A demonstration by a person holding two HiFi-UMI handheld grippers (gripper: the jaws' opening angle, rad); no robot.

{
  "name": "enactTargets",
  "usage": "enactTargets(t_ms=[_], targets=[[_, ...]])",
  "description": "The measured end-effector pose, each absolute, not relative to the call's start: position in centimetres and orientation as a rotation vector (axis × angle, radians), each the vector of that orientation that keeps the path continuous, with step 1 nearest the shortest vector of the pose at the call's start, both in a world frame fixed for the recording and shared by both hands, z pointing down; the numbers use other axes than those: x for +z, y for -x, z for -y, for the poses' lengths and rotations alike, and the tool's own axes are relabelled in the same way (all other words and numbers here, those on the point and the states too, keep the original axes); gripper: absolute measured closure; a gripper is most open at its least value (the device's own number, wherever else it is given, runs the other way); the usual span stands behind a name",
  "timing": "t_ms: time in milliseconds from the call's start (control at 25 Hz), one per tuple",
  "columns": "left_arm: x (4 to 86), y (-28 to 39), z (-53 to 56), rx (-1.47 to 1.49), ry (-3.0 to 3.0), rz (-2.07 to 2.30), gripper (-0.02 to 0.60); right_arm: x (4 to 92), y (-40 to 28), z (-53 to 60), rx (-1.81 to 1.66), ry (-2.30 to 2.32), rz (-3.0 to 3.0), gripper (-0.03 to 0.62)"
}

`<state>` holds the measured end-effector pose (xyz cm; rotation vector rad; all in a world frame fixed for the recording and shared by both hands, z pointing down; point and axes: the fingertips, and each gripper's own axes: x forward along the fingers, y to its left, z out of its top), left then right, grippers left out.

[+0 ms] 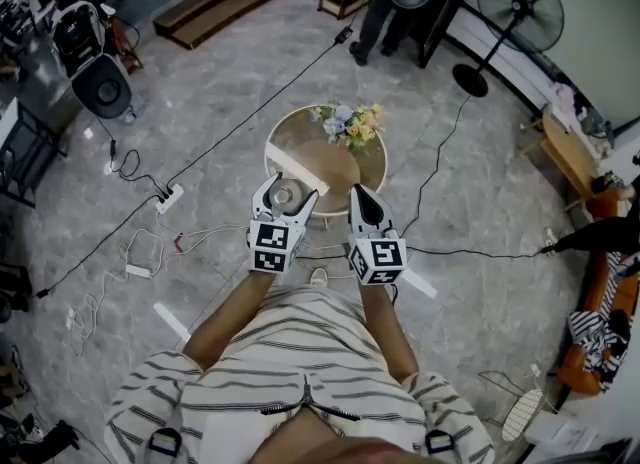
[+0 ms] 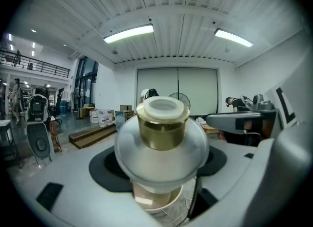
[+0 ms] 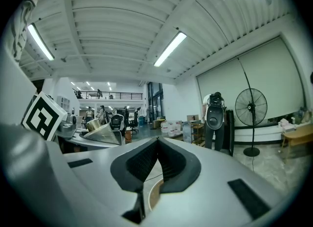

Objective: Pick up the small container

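Head view: small container [image 1: 283,193] partly hidden btw left gripper [image 1: 288,190] jaws; person [image 1: 374,14] at top cut off. Right gripper view: table [image 3: 155,192] just a sliver.

Left gripper [image 1: 287,192] jaws clamped; right gripper [image 1: 357,194] jaws together.

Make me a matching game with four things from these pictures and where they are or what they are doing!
Things:
1. small container
2. right gripper
3. flowers
4. fan

Places or states:
A. standing on the floor
B. on the round table
C. shut, with nothing in it
D. held between the jaws of the left gripper

Right pairs: 1-D, 2-C, 3-B, 4-A
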<state>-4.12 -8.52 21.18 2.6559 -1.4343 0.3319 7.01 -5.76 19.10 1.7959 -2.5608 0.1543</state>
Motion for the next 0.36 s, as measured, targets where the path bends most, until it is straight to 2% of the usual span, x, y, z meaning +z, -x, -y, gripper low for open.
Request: enactTargets(t_ms=[360], targets=[[20.3,3.2,9.9,0.306,-2.691,1.442,0.250,18.4,-7.9,7.0,0.127,-1.817,2.560,0.591]])
